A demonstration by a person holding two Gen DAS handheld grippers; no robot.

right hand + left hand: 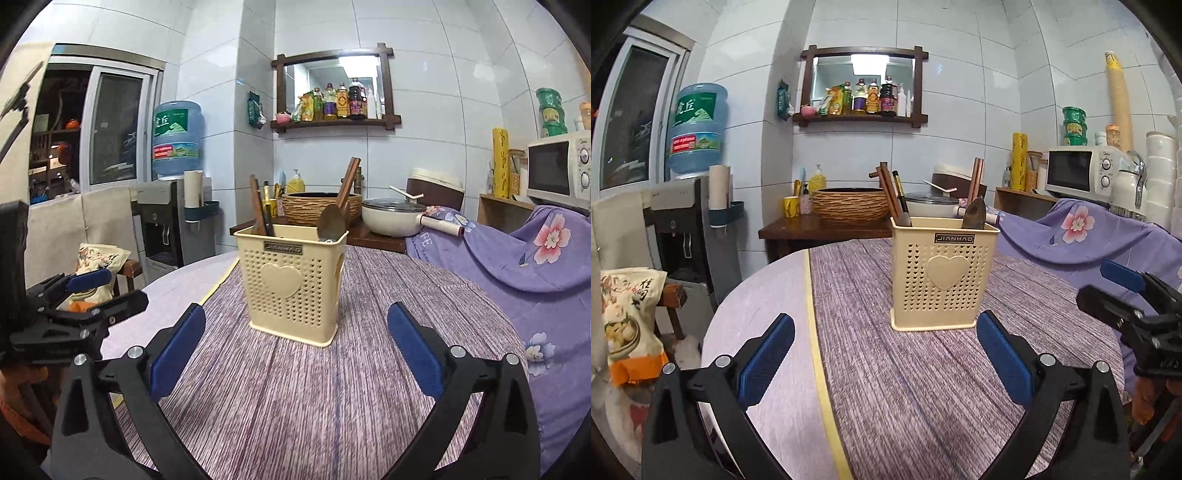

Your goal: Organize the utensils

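A cream perforated utensil holder [943,278] with a heart on its front stands upright on the round table [923,387]; it also shows in the right wrist view [291,284]. Brown chopsticks [890,194] and a dark spoon [973,214] stand in it, seen too in the right wrist view as chopsticks [347,186] and spoon [330,223]. My left gripper [884,360] is open and empty, just in front of the holder. My right gripper [295,354] is open and empty, also in front of the holder.
The table has a purple striped cloth [332,387]. A purple floral fabric [535,266] drapes at the right. Behind stand a woven basin [851,205], a white pot [393,218], a microwave [1080,171] and a water dispenser [162,221].
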